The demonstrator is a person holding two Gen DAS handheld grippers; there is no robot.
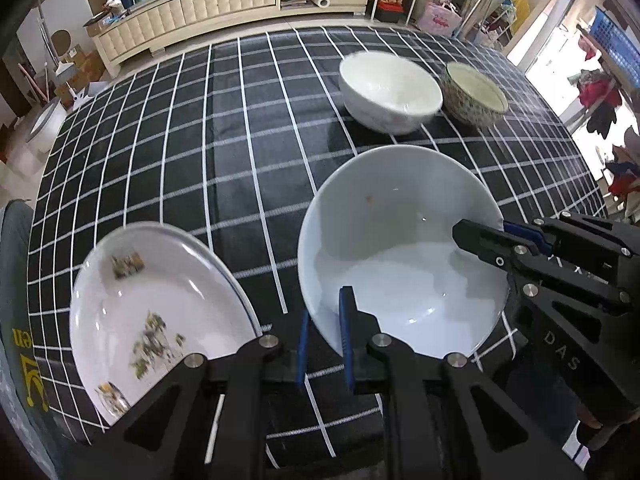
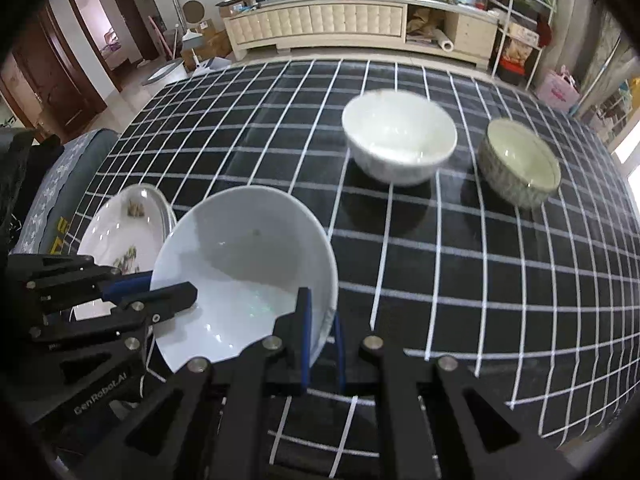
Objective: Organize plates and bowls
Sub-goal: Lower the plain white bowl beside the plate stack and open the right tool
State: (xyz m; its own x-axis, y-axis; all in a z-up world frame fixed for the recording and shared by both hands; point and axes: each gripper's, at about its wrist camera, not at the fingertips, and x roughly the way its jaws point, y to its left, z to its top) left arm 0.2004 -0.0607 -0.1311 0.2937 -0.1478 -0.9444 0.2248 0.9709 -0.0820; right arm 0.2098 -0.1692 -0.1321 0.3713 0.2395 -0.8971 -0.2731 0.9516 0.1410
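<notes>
A large plain white bowl (image 1: pixel 400 264) (image 2: pixel 248 272) is held by its rim from two sides, apparently just above the black checked tablecloth (image 1: pixel 200 140). My left gripper (image 1: pixel 326 308) (image 2: pixel 170 286) is shut on its near-left rim. On the opposite rim my right gripper (image 2: pixel 320 308) (image 1: pixel 484 228) is shut. A white plate with a flower print (image 1: pixel 160 300) (image 2: pixel 120 236) lies to the bowl's left near the table edge. Farther back stand a smaller white bowl (image 1: pixel 390 92) (image 2: pixel 400 136) and, right of it, a patterned bowl (image 1: pixel 474 94) (image 2: pixel 520 162).
A grey cushioned seat (image 1: pixel 16 280) (image 2: pixel 60 184) adjoins the table's left edge beside the plate. Beyond the far edge runs a cream sideboard (image 1: pixel 200 12) (image 2: pixel 320 20) piled with clutter. Open cloth spreads left of the two far bowls.
</notes>
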